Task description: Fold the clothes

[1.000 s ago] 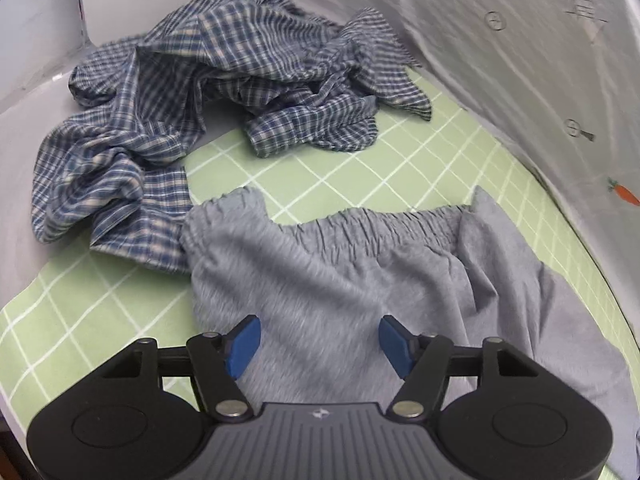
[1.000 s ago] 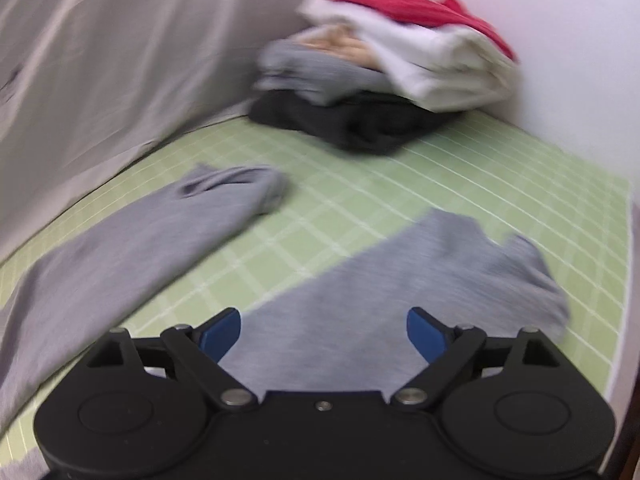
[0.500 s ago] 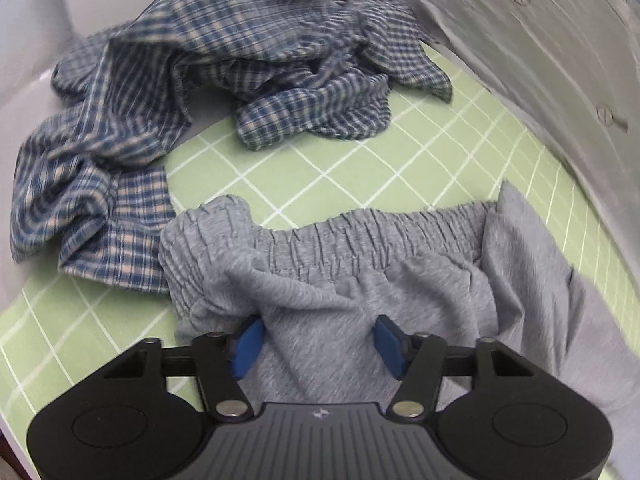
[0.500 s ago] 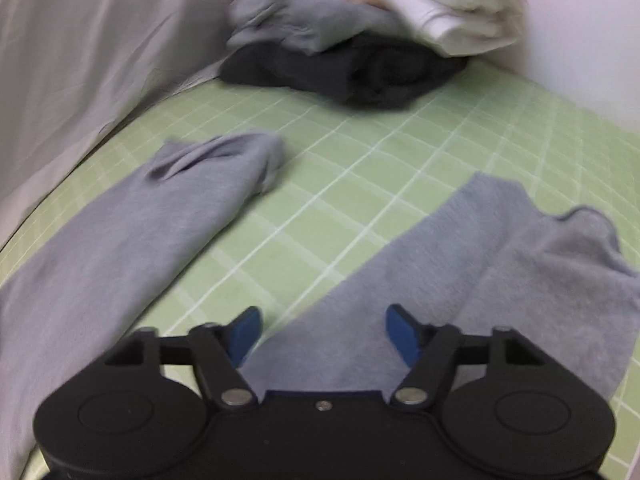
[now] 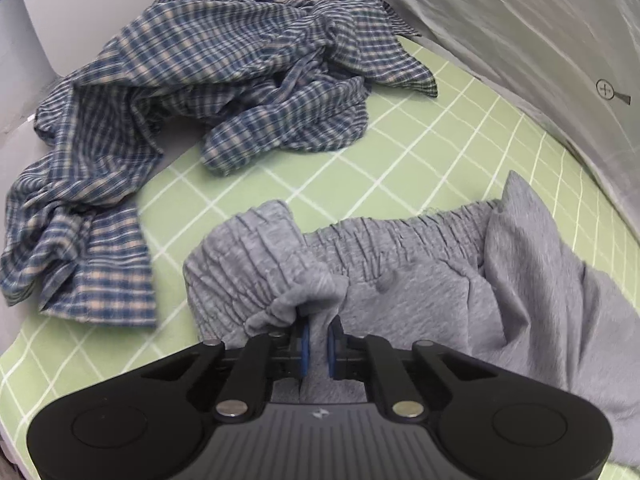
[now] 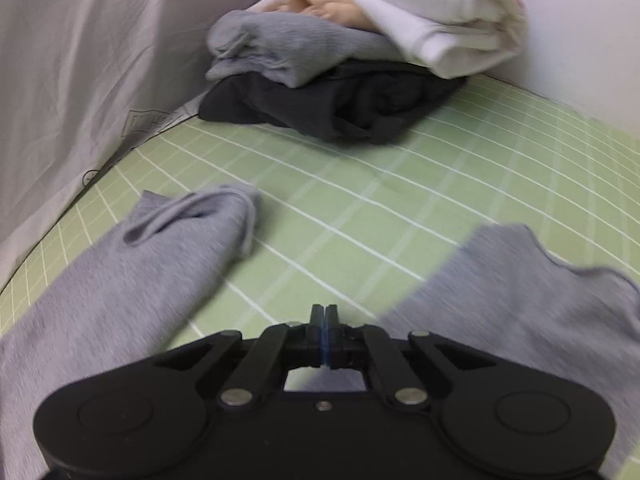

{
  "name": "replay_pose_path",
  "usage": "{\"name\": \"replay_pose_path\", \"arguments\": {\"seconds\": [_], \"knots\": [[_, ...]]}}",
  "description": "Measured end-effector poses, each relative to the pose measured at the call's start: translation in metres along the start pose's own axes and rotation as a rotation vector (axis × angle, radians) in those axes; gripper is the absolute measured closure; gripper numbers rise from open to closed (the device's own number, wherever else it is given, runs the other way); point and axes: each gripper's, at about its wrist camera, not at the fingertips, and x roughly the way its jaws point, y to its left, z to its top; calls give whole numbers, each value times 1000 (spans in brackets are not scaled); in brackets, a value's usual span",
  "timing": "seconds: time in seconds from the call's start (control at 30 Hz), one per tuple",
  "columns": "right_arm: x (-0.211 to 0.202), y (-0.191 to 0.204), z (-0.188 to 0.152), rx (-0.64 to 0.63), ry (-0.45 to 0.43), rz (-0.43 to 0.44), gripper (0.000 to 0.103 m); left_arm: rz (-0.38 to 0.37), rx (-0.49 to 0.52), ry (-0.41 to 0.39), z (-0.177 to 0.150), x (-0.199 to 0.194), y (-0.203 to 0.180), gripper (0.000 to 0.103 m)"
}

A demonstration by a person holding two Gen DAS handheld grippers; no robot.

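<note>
Grey sweatpants lie on the green grid mat, their gathered waistband facing away from me. My left gripper has its jaws closing on a bunched fold of the grey cloth just below the waistband, and the blue pads press on it. In the right wrist view the two trouser legs spread apart, one at the left and one at the right. My right gripper sits between them above the mat, jaws closing fully together, pads meeting with no cloth showing between them.
A crumpled blue plaid shirt lies beyond the waistband at the back left. A stack of folded clothes, white, grey and black, stands at the far end of the mat. A creased grey sheet walls one side.
Both grippers went from wide open to closed. The left moved toward the waistband and pinched up a fold of grey cloth. The right moved forward and down between the legs.
</note>
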Motion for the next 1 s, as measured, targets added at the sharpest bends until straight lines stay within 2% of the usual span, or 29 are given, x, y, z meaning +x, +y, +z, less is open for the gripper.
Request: {"name": "replay_pose_path", "arguments": {"seconds": [0.1,0.13,0.17,0.2,0.23,0.27,0.37,0.43,0.47,0.53,0.67,0.7,0.77,0.8,0.83,0.9,1.0], "knots": [[-4,8,6,-1,-7,21,103,-10,-8,5,4,1,-4,95],[-7,10,5,-22,-14,6,98,-10,-6,5,5,1,-5,95],[-10,11,4,-54,-19,-21,88,-7,0,6,4,2,-6,95],[-14,12,3,-86,-25,-49,51,-5,5,2,3,2,-7,95],[-15,10,0,-101,-26,-61,19,-3,11,-1,2,2,-7,94],[-16,6,-3,-106,-23,-63,13,-1,16,-5,1,2,-8,94],[-17,-7,-13,-111,-9,-78,11,11,41,-8,0,2,-12,93],[-15,-13,-19,-90,16,-129,5,16,58,-6,0,2,-14,93],[-14,-16,-22,-77,24,-147,5,18,66,-4,0,2,-14,93],[-14,-24,-27,-40,26,-126,3,14,66,1,0,1,-14,93],[-16,-28,-31,-67,30,-94,6,-1,54,9,-1,1,-10,92],[-17,-28,-30,-82,27,-83,13,-3,49,10,-1,1,-9,92],[-21,-27,-27,-103,12,-64,37,-7,40,11,-2,0,-9,92],[-22,-28,-25,-105,12,-52,64,-8,36,13,-2,0,-8,92],[-24,-28,-22,-105,18,-39,85,-9,35,13,-2,-1,-8,92],[-24,-30,-19,-87,30,-26,96,-10,36,16,-4,-2,-8,92],[-24,-32,-17,-55,40,-1,100,-22,38,22,-7,-3,-7,92]]}}
